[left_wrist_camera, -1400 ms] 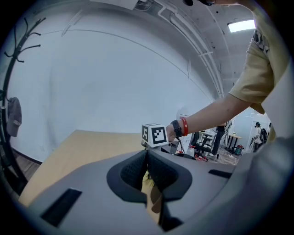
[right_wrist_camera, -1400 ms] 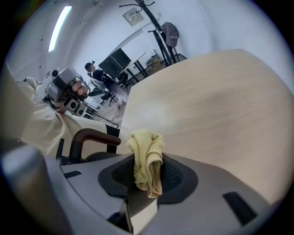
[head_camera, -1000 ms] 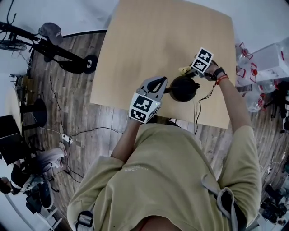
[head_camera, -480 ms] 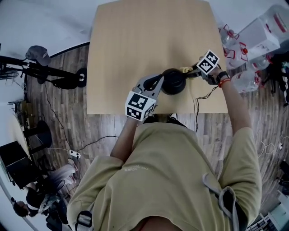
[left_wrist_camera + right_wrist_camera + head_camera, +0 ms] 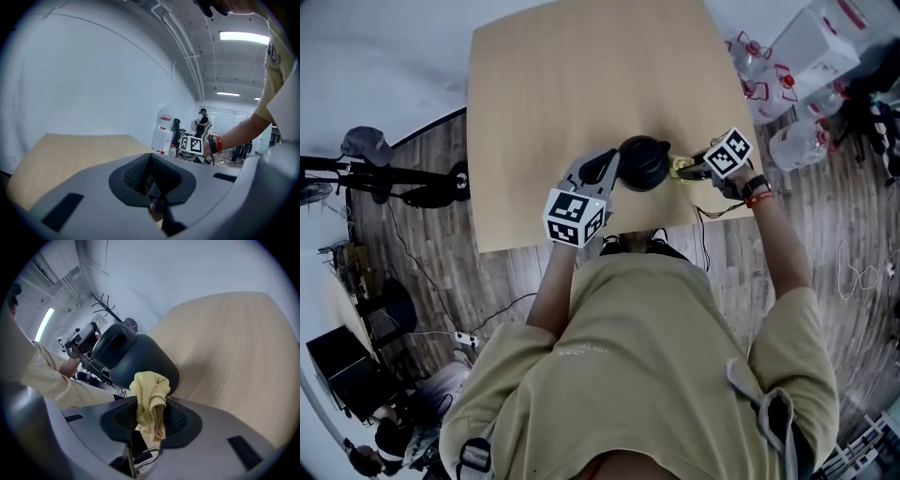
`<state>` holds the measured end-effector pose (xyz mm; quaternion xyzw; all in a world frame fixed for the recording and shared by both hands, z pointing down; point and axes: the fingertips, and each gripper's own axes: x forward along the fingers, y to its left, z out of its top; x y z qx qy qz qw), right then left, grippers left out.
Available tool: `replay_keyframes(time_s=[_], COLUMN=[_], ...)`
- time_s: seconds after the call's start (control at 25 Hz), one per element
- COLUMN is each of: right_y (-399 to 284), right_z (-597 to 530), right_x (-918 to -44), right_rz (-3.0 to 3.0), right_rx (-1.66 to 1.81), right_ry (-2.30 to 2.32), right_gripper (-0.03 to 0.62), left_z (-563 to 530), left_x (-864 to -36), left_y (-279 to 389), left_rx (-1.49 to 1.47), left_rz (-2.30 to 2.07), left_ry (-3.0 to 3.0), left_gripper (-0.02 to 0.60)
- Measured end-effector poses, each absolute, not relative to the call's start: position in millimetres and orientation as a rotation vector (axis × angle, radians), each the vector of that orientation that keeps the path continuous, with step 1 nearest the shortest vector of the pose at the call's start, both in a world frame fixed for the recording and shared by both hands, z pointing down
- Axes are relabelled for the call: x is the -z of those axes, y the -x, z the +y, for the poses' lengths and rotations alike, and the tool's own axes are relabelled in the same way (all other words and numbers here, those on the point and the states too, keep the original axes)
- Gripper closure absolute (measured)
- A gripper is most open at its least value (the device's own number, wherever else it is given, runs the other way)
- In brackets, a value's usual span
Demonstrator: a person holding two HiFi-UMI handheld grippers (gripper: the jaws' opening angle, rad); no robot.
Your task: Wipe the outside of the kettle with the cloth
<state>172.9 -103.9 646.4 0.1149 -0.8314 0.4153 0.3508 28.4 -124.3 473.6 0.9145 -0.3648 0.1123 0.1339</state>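
The black kettle (image 5: 644,162) stands on the counter (image 5: 572,75) near the edge closest to you, right of the middle. You have a gripper on each side of it.

Your right gripper (image 5: 151,405) has its fingers grasping the yellow cloth (image 5: 149,386). The cloth is bunched between the pads, and a rounded wad of it sticks out past the tips. In the right gripper view that wad sits right up against the kettle's lower side. From your head view it lies just beside the kettle's right flank, though neither view settles whether it presses on the surface.

Your left gripper (image 5: 150,158) has its fingers clenched tip to tip, and nothing shows between the tips. Only some dark parts lie lower down in the gap, too dim to name. Its own view looks over the counter towards the marker cube (image 5: 191,144) on your right gripper; the kettle does not show there. From your head view the left fingers reach in from the near left and end at the kettle's left side — touching or just short of it, you can't tell from here.
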Motion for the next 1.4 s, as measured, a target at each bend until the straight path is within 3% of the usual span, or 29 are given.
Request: replay_keyframes(time_s=[0.72, 1.4], right_y=[-111.1, -25.2], right_z=[-26.2, -38.5], right_x=[-663.9, -650.0], right_rz=[-2.120, -2.230], right_rx=[-1.178, -1.249], right_ry=[-0.571, -0.679], right_gripper=[0.459, 0.457], left_z=[-124.2, -125.2], left_x=[-474.8, -484.1], left_y=[-20.4, 9.9], left_rx=[-0.289, -0.279], left_rz=[-1.085, -1.175], left_ry=[-2.627, -2.561], left_gripper=[0.557, 0.557])
